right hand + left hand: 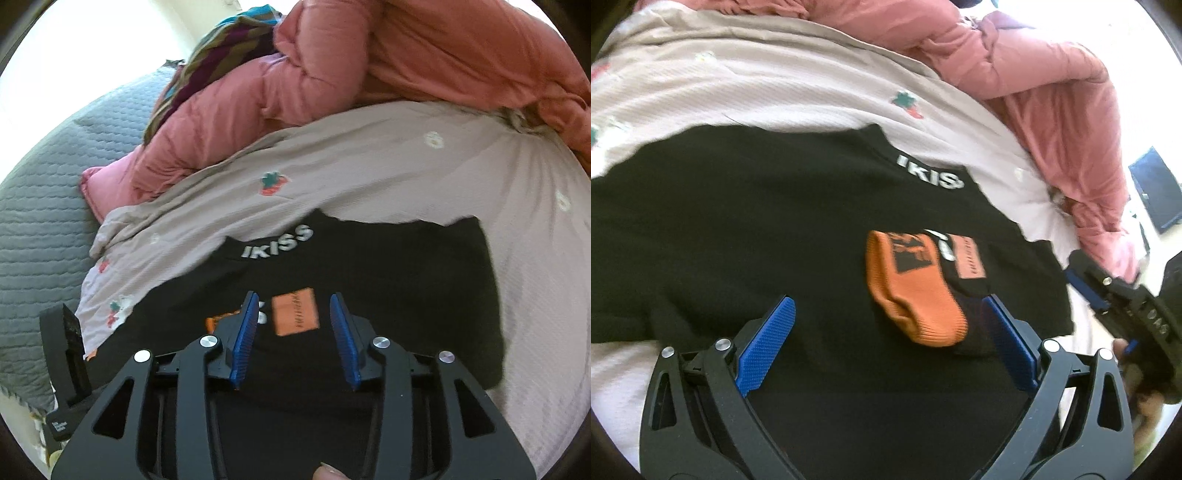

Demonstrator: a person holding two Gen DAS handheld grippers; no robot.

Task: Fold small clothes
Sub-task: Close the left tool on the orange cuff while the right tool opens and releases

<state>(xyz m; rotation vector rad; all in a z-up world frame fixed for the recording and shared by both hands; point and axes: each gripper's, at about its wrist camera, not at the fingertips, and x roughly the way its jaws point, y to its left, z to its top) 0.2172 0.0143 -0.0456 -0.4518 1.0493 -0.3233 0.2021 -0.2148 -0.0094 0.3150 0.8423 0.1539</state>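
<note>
A black garment [738, 229] with white letters lies flat on the bed; it also shows in the right wrist view [388, 266]. An orange and black sock [916, 288] with an orange label lies on it; the label shows in the right wrist view [295, 312]. My left gripper [886, 325] is open, low over the garment, its right finger beside the sock. My right gripper [293, 325] is open above the sock's label end and holds nothing. The right gripper also shows at the right edge of the left wrist view [1108, 291].
The bed has a pale sheet [406, 173] with small flower prints. A pink quilt [369, 62] is bunched at the back. A grey quilted cover [44, 192] lies at the left. A striped cloth [221, 48] sits on the quilt.
</note>
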